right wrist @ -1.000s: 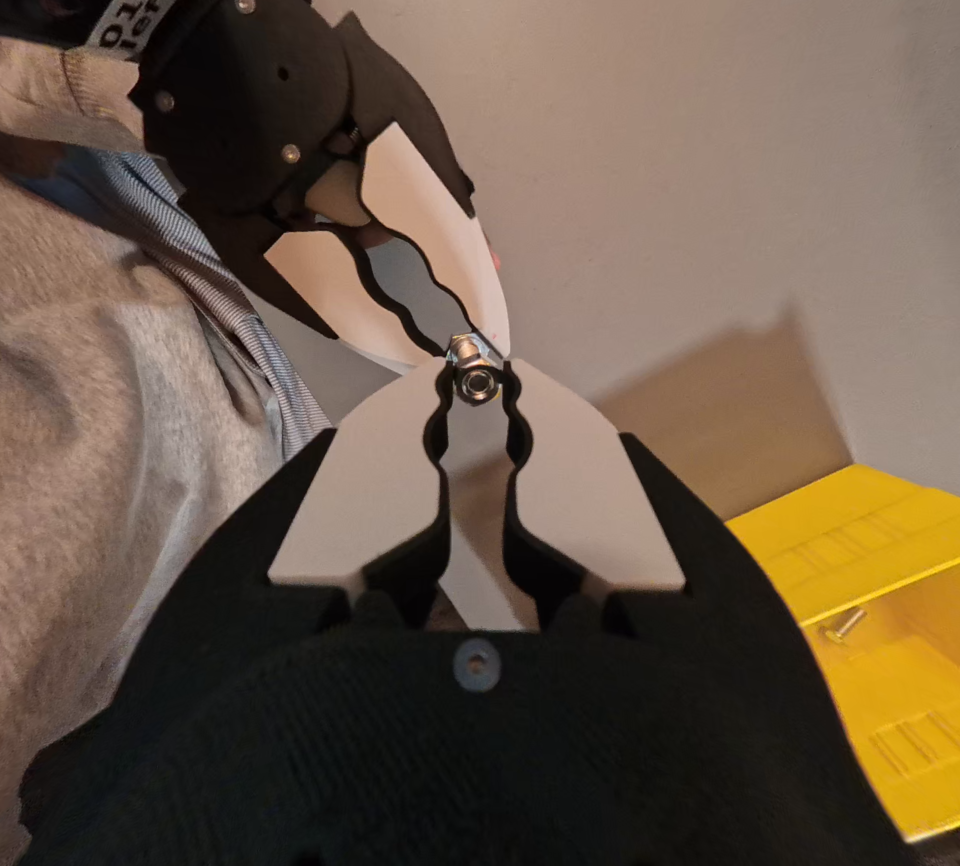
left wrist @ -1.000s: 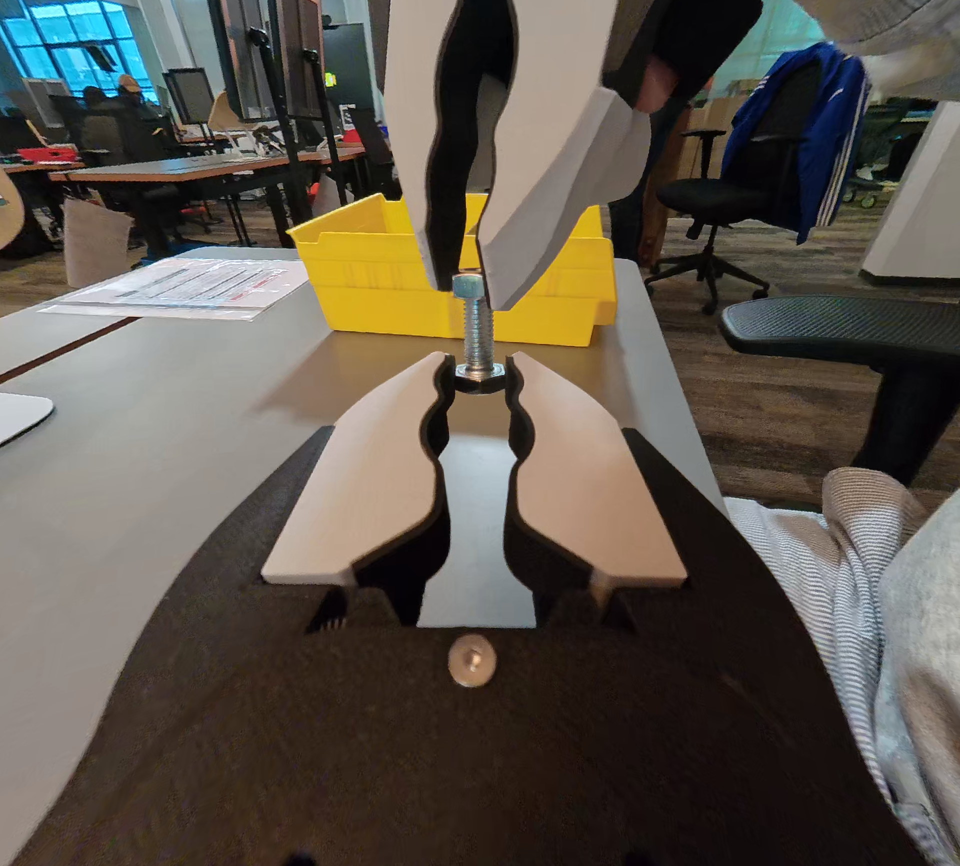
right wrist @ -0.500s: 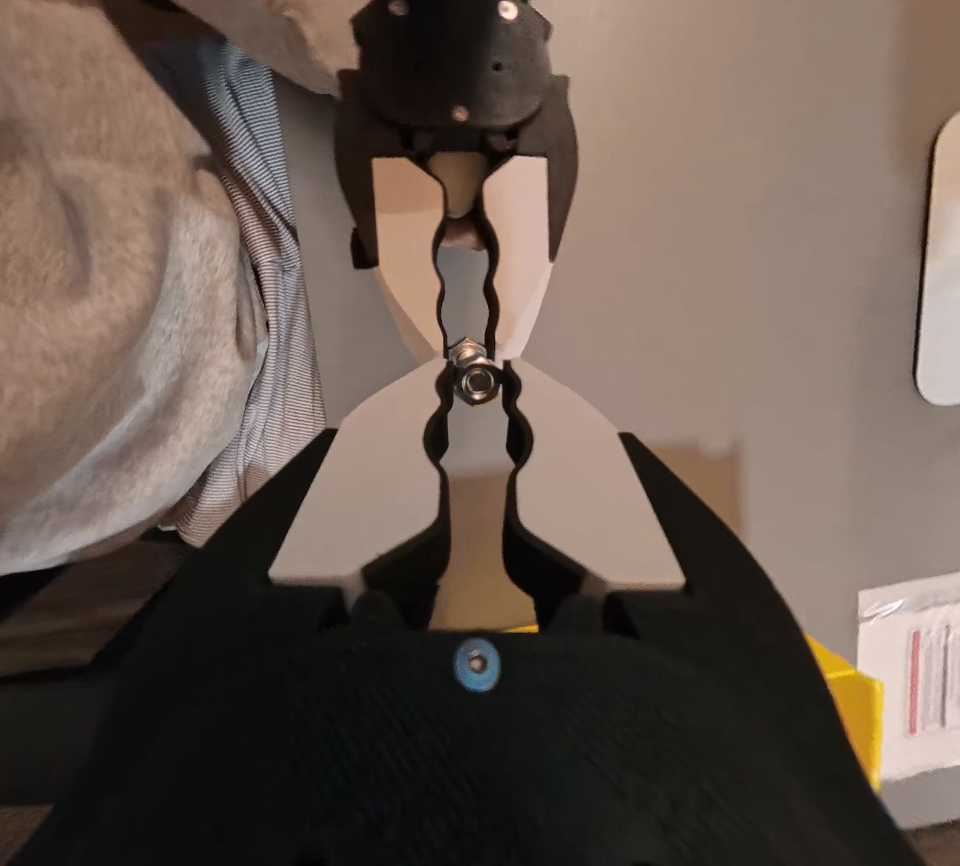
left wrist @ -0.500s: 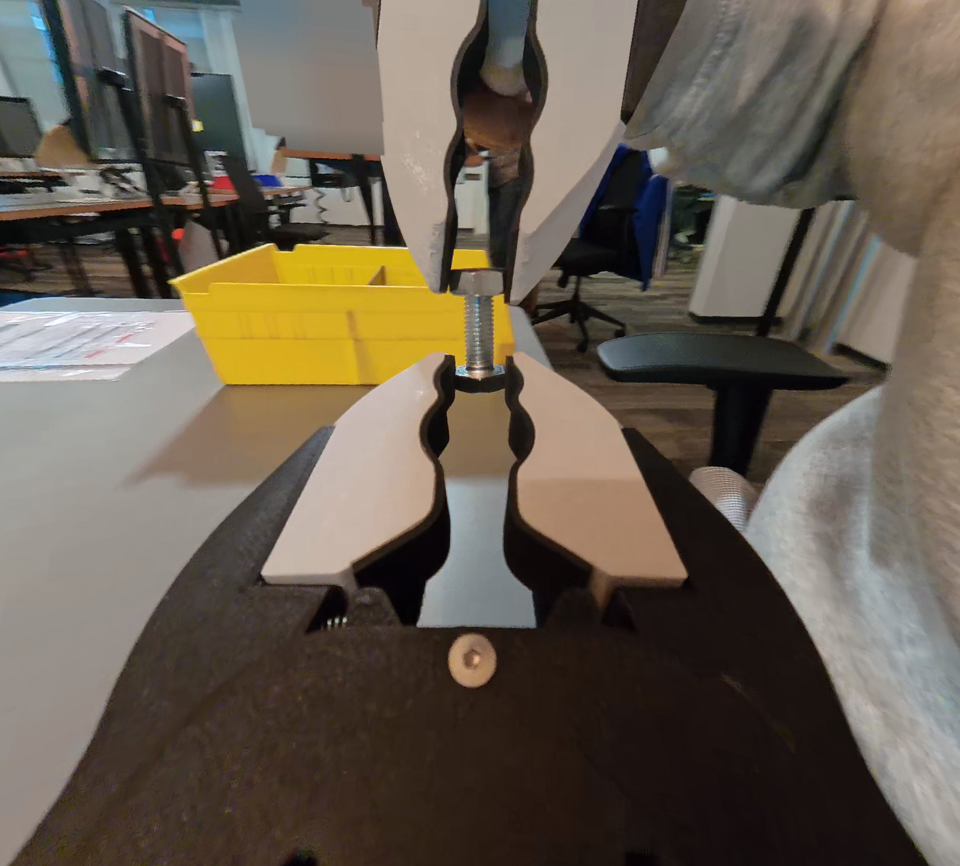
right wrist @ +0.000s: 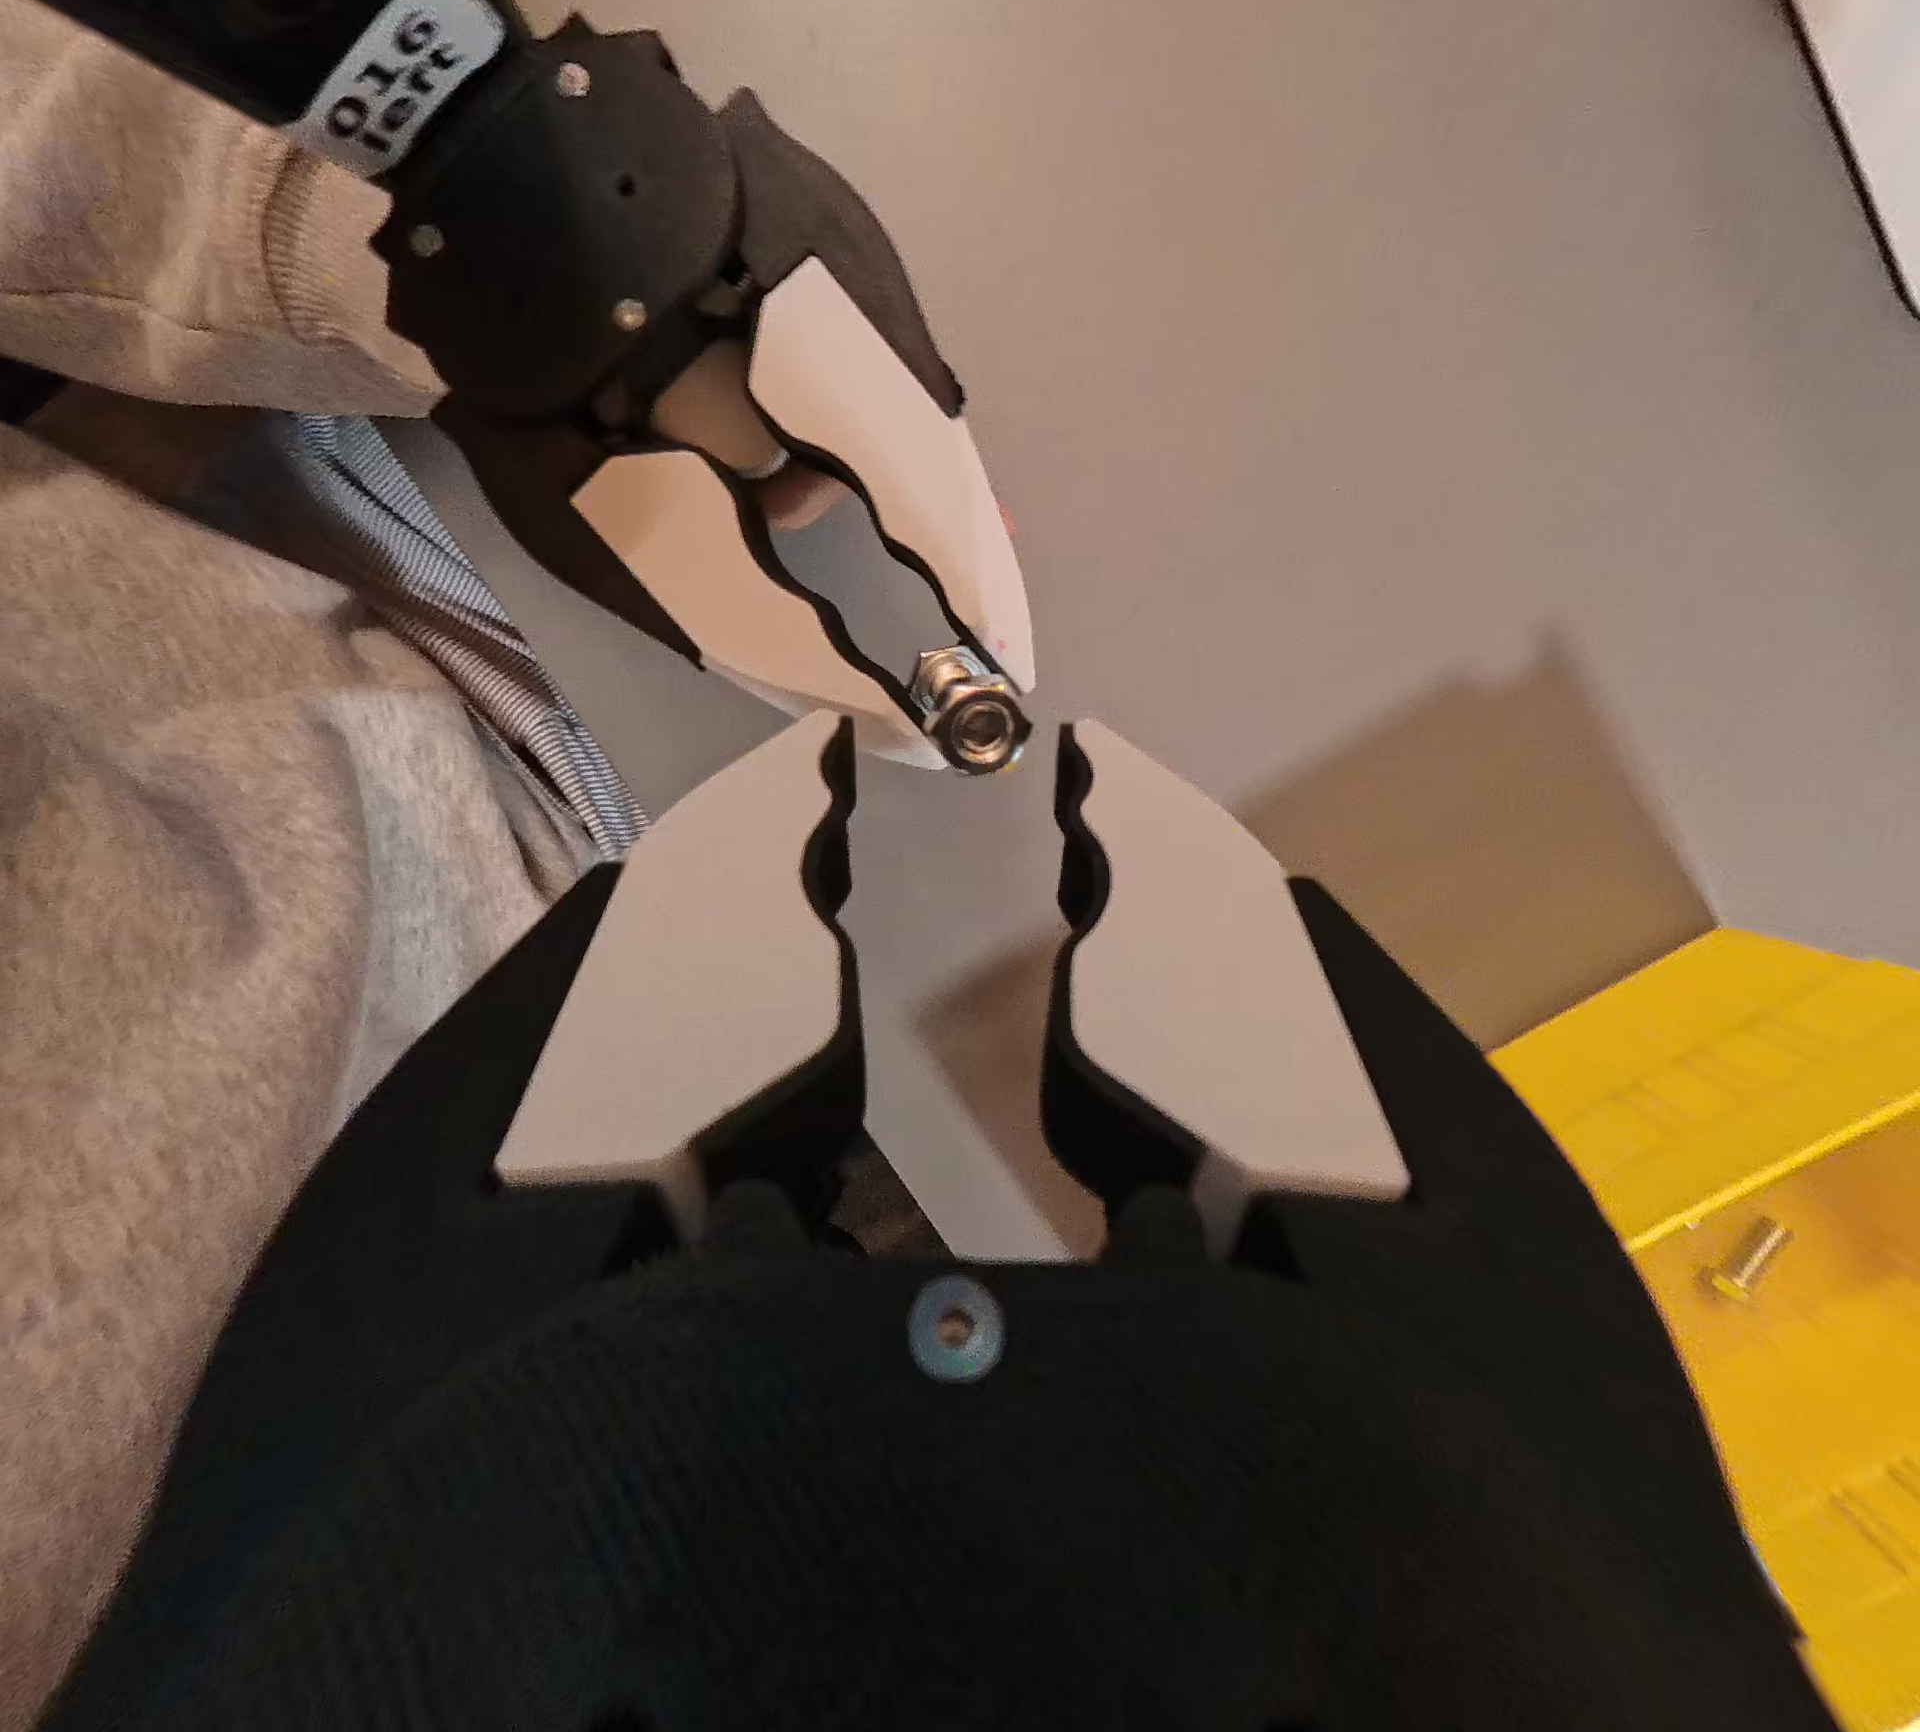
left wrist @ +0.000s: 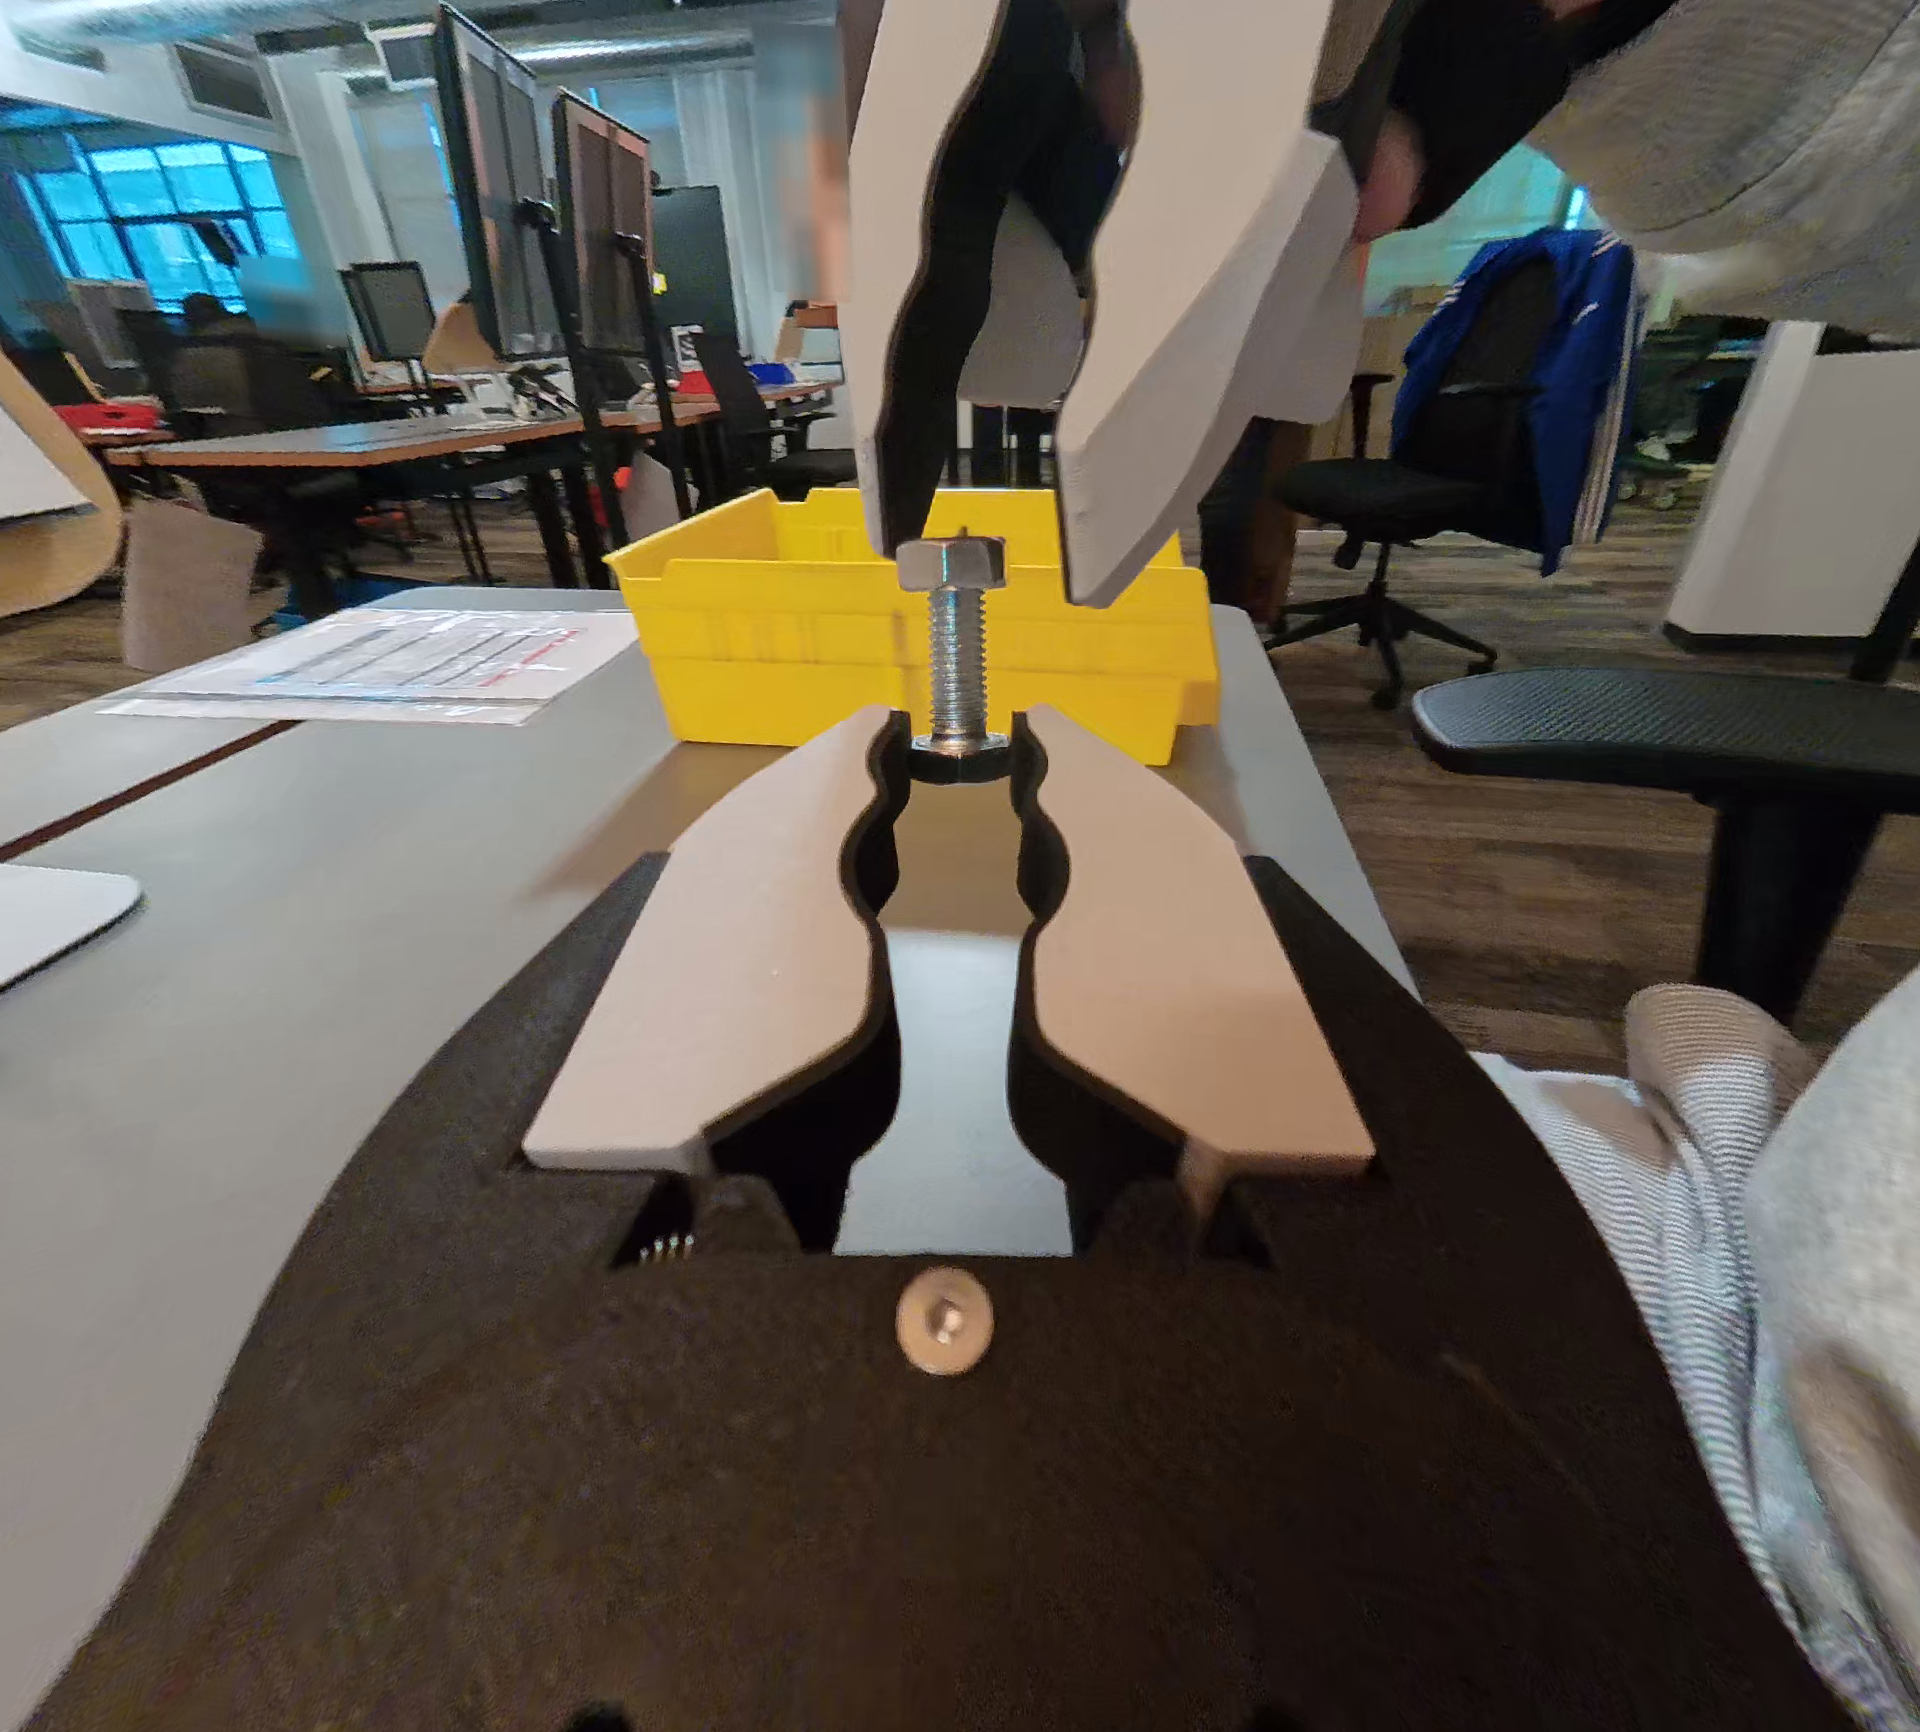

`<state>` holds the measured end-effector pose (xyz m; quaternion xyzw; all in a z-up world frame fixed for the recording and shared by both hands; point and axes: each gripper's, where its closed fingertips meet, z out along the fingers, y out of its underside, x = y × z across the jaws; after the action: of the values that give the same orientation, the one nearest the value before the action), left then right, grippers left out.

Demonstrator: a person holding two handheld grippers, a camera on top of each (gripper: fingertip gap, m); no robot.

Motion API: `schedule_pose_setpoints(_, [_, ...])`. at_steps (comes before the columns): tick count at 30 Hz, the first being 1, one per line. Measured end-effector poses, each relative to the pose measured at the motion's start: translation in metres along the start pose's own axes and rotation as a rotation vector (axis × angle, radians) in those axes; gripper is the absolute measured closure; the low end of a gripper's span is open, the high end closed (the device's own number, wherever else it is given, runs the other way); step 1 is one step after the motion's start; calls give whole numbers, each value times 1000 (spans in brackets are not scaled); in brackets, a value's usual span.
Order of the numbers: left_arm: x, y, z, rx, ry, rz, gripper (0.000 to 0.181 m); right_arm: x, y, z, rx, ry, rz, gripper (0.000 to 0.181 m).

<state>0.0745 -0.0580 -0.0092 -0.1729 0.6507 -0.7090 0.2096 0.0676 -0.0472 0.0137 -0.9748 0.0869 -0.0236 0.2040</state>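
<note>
- Bolt (left wrist: 954,643) is standing upright above the desk (left wrist: 312,903), near its right edge, head up, just in front of the bin (left wrist: 790,643).
- Nut (right wrist: 938,676) is sitting at the bolt's lower end; most of the thread is showing bare above it.
- Left claw (left wrist: 956,732) is clamping the nut between its tips.
- Right claw (right wrist: 954,737) is hanging over the head with fingers apart; one tip is touching or just beside the head, cannot tell which.
- Bin is sitting at the desk's far right corner, a loose bolt (right wrist: 1745,1256) lying inside.
- Paper sheet (left wrist: 395,664) is lying toward the far left.
- Thread below the nut is hidden; bin interior is mostly cut off.
</note>
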Motion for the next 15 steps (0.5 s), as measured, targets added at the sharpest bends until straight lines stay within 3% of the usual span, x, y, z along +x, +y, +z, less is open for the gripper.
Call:
schedule_pose_setpoints(5, [1,0,0,-5,-15,43,162,2,0,2,-25,-13,14,162])
schedule_pose_setpoints(8, [3,1,1,-8,-1,35,162,0,2,3,-54,-31,-43,163])
schedule_pose_setpoints(15, [28,-8,-3,49,210,-44,162,-20,8,-9,-69,-153,-449,163])
